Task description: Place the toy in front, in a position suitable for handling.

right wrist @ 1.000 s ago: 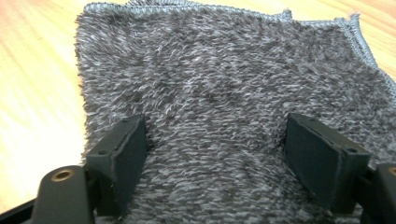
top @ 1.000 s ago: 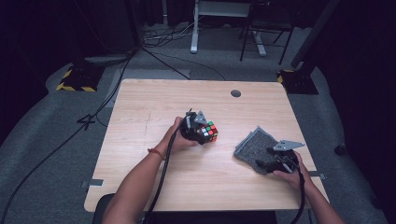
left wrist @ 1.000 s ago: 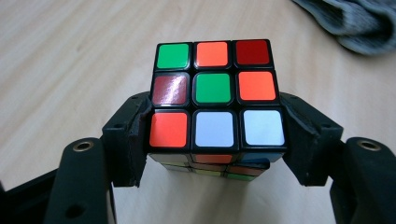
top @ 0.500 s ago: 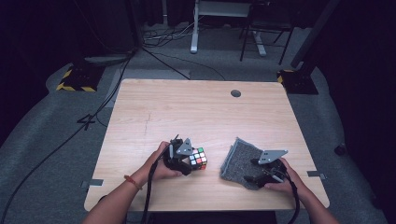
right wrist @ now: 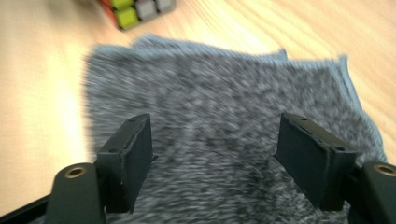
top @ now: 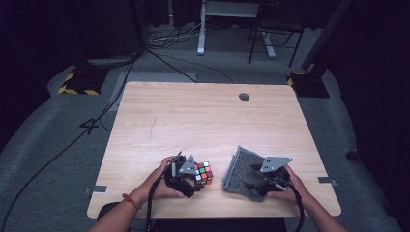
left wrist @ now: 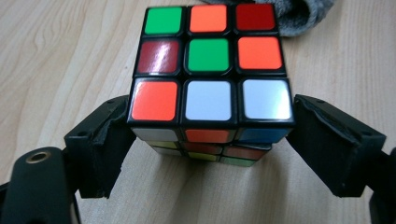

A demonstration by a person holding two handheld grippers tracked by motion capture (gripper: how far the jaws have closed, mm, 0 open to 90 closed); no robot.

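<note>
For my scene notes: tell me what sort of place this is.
Likely a lab or recording studio: a lone wooden table on grey carpet, cables trailing across the floor, yellow-and-black striped stand feet, dark surroundings.

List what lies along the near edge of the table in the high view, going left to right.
Person's left hand → left claw → puzzle cube → grey cloth → right claw → person's right hand.
</note>
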